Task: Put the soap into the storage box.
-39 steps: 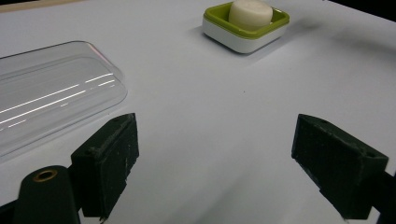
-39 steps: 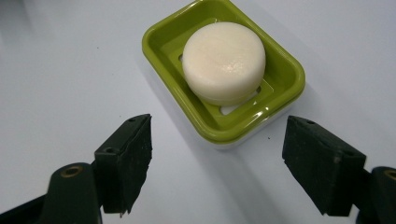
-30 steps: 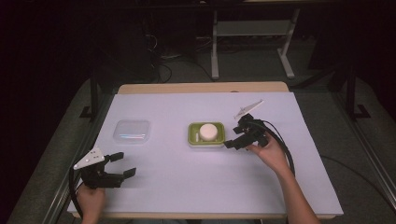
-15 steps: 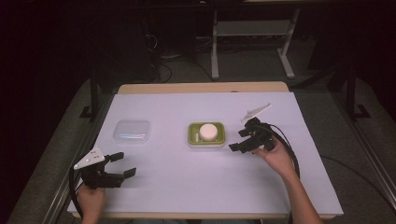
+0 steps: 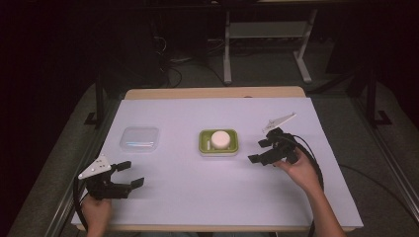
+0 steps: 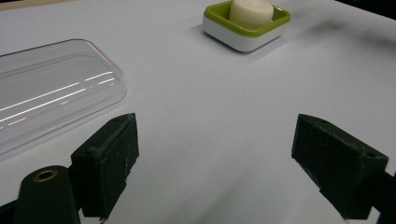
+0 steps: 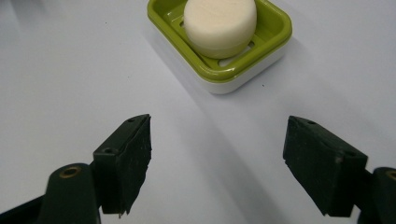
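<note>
A round cream soap bar (image 5: 220,138) sits in a green-rimmed white plastic soap dish (image 5: 232,148) mid-worktop, with a clear plastic lid (image 5: 140,138) lying to its left. The right gripper (image 5: 262,150), jaws spread and empty, hangs just beside the dish. The left gripper (image 5: 129,174), jaws also spread, waits near the front edge. Probably the lid goes on next, so the left gripper must reach it.

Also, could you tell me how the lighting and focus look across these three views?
High view: the white table cover is evenly lit, the surroundings nearly black. Left gripper view: bright streaks of glare cross the clear lid; the soap dish casts a soft shadow. Right gripper view: the soap is reasonably sharp, and faint shadows fall on the cover.
</note>
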Demonstrator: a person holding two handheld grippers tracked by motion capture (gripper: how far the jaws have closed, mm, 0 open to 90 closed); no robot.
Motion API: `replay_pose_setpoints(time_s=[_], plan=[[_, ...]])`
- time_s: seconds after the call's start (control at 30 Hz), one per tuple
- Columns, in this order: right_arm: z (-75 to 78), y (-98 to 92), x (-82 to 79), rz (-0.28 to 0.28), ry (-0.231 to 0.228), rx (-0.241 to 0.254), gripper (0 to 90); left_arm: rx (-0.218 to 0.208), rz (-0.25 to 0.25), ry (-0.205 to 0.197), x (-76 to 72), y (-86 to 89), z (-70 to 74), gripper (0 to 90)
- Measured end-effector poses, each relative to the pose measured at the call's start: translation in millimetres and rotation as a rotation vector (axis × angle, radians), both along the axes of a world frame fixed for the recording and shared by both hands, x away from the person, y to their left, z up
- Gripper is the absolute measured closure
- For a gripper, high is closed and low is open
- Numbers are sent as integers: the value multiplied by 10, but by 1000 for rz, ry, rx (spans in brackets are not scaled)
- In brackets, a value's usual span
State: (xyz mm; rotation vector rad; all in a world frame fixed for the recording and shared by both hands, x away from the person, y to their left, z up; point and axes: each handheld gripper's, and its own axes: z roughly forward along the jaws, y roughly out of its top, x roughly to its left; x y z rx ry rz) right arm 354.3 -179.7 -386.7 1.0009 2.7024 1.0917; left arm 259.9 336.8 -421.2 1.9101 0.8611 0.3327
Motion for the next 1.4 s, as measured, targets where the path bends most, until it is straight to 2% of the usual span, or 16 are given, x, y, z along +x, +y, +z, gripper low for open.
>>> replay_pose_setpoints(time_s=[0.9,1.27,1.3,1.4], plan=[[-136,-313,-264,-45,19,19,229,3,2,2,2,-5,-4,145],[-235,-469,-536,-59,22,21,219,7,0,4,2,-13,-8,145],[-287,-510,-641,-71,22,26,211,7,0,5,1,-11,-8,145],[-348,-565,-770,-83,22,34,205,4,4,5,3,-21,-12,145]])
